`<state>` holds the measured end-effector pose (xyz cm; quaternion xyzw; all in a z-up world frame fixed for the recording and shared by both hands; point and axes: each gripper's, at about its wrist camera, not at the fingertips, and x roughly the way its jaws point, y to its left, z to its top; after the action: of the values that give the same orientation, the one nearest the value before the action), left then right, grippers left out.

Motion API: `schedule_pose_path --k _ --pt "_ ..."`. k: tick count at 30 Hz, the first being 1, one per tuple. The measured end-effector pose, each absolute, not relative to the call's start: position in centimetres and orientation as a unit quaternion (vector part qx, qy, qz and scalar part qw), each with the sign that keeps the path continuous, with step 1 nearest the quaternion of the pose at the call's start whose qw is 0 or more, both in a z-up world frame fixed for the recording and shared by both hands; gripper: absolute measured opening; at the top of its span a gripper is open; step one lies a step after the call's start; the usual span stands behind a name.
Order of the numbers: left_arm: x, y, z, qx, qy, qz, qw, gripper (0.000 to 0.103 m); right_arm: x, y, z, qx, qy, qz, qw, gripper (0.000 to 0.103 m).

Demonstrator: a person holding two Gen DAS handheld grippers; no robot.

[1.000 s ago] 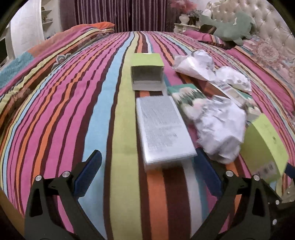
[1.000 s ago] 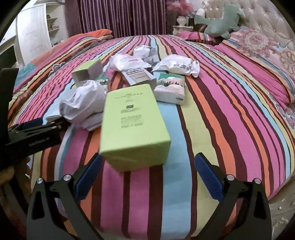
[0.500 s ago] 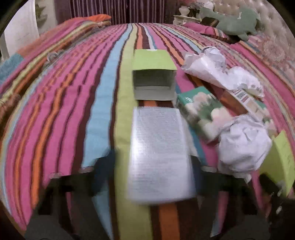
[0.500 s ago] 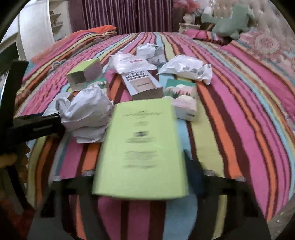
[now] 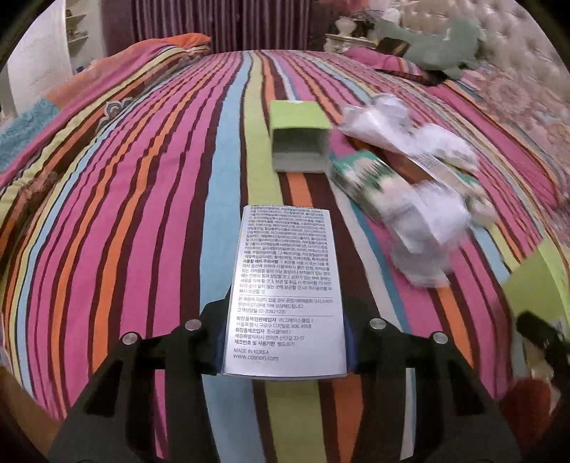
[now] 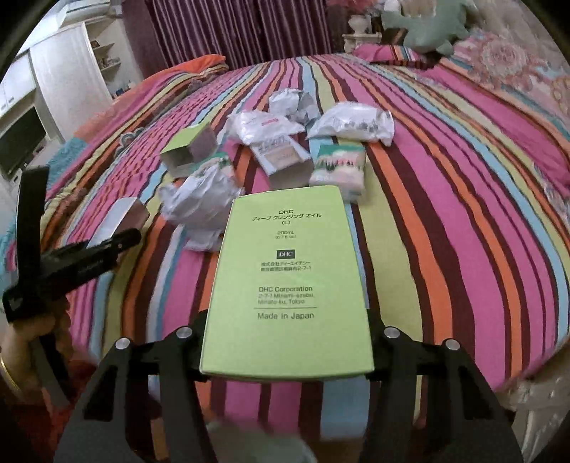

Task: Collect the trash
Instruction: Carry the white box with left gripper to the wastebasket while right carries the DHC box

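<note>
My left gripper (image 5: 283,350) is shut on a silver box (image 5: 285,292) with black print and holds it above the striped bed (image 5: 142,213). My right gripper (image 6: 286,350) is shut on a light green DHC box (image 6: 286,285), also lifted off the bed. More trash lies on the bed: an open green box (image 5: 299,139), a green-and-white packet (image 5: 367,181), crumpled white paper (image 5: 424,231), white wrappers (image 6: 351,123) and an open white carton (image 6: 281,158). The left gripper with its silver box also shows in the right wrist view (image 6: 117,217).
A green plush toy (image 5: 434,42) and pillows lie by the tufted headboard (image 5: 527,42). Purple curtains (image 6: 235,32) hang behind the bed. A white cabinet (image 6: 60,82) stands at left. The bed's near edge runs just below both grippers.
Both grippers moved forward and closed, the left on the silver box and the right on the green DHC box. Both boxes now sit lifted between the fingers.
</note>
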<state>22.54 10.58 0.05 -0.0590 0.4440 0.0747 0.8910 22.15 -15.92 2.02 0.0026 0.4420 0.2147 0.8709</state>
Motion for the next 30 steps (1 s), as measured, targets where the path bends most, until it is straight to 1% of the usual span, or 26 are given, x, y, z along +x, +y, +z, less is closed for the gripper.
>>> schedule_pose_path --k 5,9,12,14,16,19,23,26,30 --pt "15.6 8.4 0.5 -0.069 0.461 0.027 0.885 0.047 17.9 -17.0 2.0 0.020 0.475 0.238 0.847 0.055" --pt "10.3 6.2 -0.5 -0.083 0.486 -0.006 0.870 0.047 14.3 -17.3 0.7 0.037 0.515 0.248 0.820 0.055" --pt "7.6 4.8 -2.7 -0.104 0.523 -0.025 0.845 0.047 12.0 -17.2 -1.9 0.059 0.569 0.252 0.781 0.055" --pt "6.3 4.0 -5.3 -0.127 0.563 -0.032 0.816 0.047 10.9 -17.2 -4.6 0.069 0.610 0.240 0.752 0.055" --pt "5.5 3.6 -7.8 -0.154 0.601 -0.040 0.783 0.047 10.2 -17.2 -6.6 0.084 0.644 0.231 0.725 0.055" --pt "5.2 3.3 -11.0 -0.167 0.652 -0.044 0.739 0.047 9.9 -17.6 -9.6 0.109 0.695 0.211 0.679 0.055" --pt "5.6 3.0 -15.2 -0.181 0.713 -0.039 0.676 0.047 10.2 -17.2 -12.6 0.092 0.743 0.173 0.641 0.055" --pt "6.0 2.7 -17.4 -0.184 0.742 -0.033 0.644 0.047 11.0 -16.0 -13.5 0.076 0.756 0.167 0.628 0.055" --pt "6.6 2.4 -19.3 -0.169 0.762 -0.012 0.625 0.047 11.8 -14.6 -14.5 0.047 0.769 0.156 0.618 0.055"
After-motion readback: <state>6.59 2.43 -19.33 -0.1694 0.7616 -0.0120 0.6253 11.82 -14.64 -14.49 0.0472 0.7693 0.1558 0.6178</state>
